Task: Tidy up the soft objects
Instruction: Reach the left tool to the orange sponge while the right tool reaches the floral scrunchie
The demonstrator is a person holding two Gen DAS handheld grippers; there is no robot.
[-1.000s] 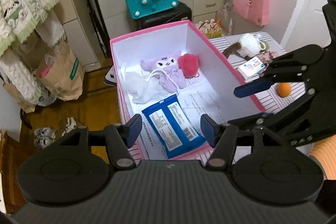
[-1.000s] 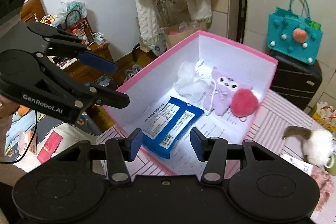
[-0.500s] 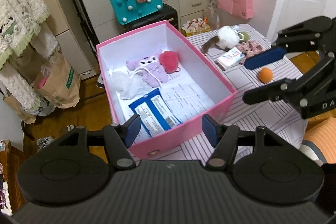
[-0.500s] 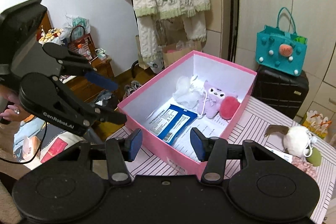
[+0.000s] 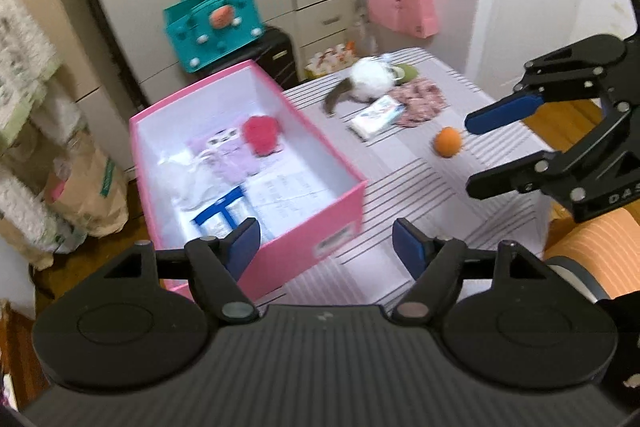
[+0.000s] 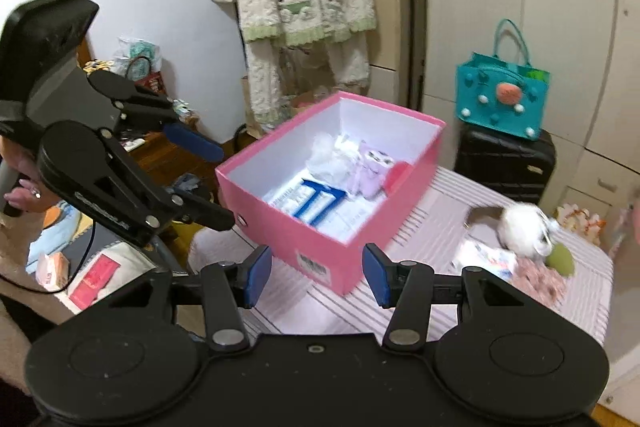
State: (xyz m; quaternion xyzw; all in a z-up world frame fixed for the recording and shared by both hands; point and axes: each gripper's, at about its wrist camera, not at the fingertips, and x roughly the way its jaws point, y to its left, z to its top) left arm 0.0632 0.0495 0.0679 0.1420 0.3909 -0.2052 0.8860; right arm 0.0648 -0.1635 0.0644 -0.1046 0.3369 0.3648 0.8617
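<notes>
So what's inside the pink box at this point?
The pink box holds a red pom-pom, a purple plush, a white fluffy item and a blue-and-white packet on printed paper. The near wall hides part of the packet.

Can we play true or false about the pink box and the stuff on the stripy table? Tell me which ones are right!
1. The pink box has a red fluffy ball inside it. True.
2. The orange ball is inside the box. False: it sits on the striped table, outside the box.
3. The left gripper is holding the blue packet. False: its jaws are apart with nothing between them, and the packet lies in the box.
4. A purple plush toy lies in the box next to the red ball. True.
5. The white fluffy toy is on the table, not in the box. True.
6. The right gripper grips the box wall. False: it is open and holds nothing.
</notes>
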